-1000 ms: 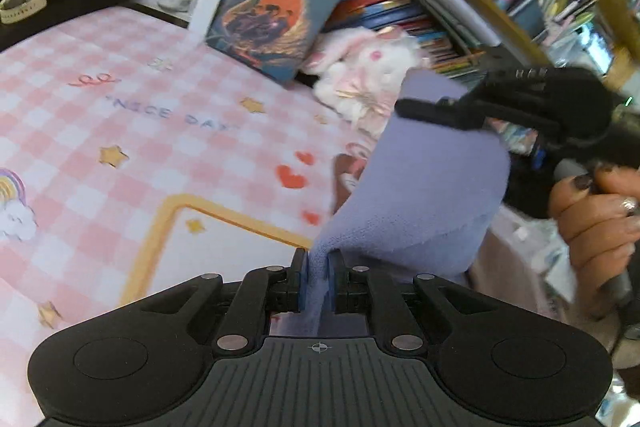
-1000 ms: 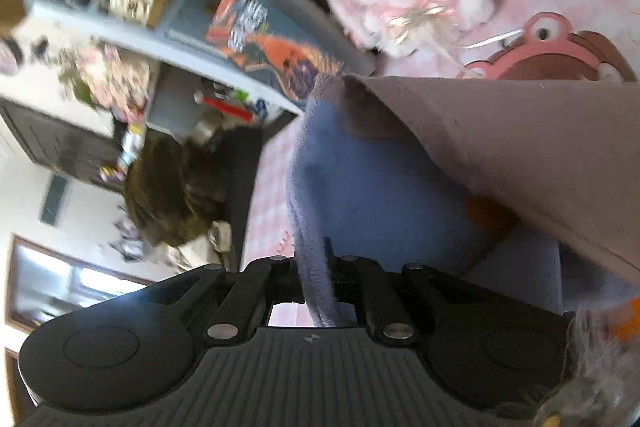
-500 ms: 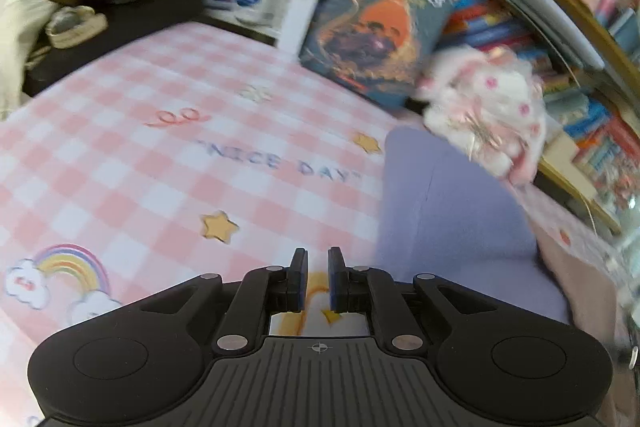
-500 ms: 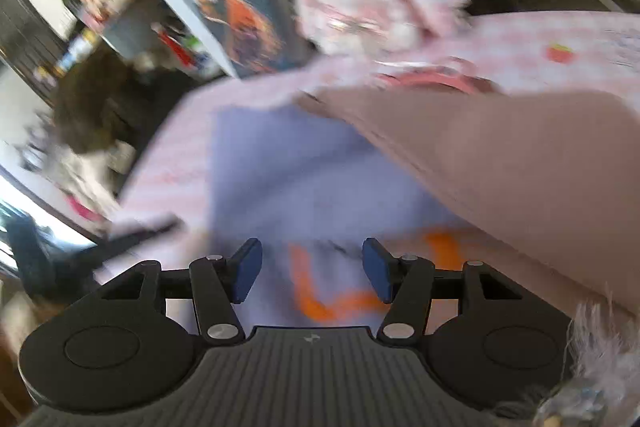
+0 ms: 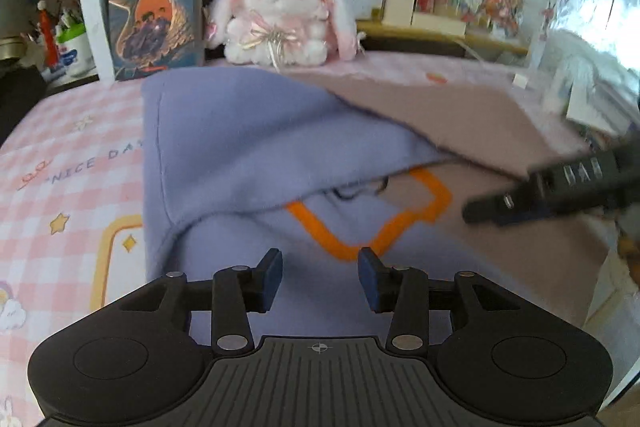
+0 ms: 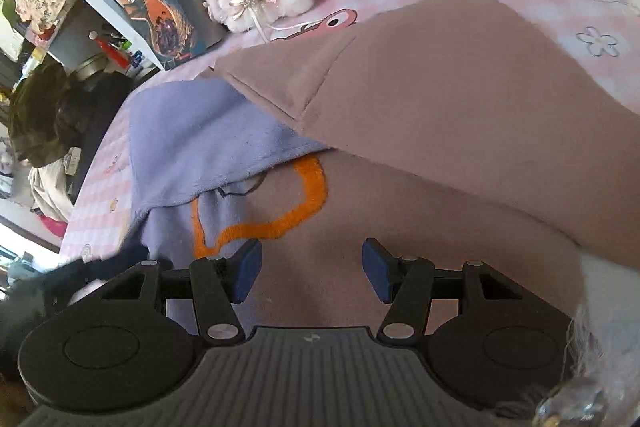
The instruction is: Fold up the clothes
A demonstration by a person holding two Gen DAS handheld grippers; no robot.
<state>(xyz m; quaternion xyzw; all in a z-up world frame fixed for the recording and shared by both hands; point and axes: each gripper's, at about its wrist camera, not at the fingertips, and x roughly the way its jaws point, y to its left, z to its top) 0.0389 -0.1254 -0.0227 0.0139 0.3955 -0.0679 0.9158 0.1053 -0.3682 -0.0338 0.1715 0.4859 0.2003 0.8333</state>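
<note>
A two-tone garment (image 5: 248, 147), lavender on one side and mauve-brown on the other with an orange outline motif (image 5: 360, 227), is seen spread on the pink checked table (image 5: 60, 187), directly ahead of both tools. The left hand-held gripper (image 5: 319, 275) is held with its blue-padded jaws apart and nothing between them, just above the lavender near edge. The right hand-held gripper (image 6: 312, 269) is likewise spread wide and empty, poised over the mauve panel; it is also seen blurred to the right of the left one. Ahead of each, a flap has been laid over towards the middle: a lavender flap ahead-left, a mauve flap (image 6: 440, 87) ahead-right, the motif partly covered between them.

The side folds are judged to be laid and the cloth released. A fresh grasp is called for next: the near hem, probably at its two corners, would need to be pinched and carried forward over the flaps. Beyond the garment a plush rabbit (image 5: 280, 15) and a book (image 5: 156, 7) are stood.
</note>
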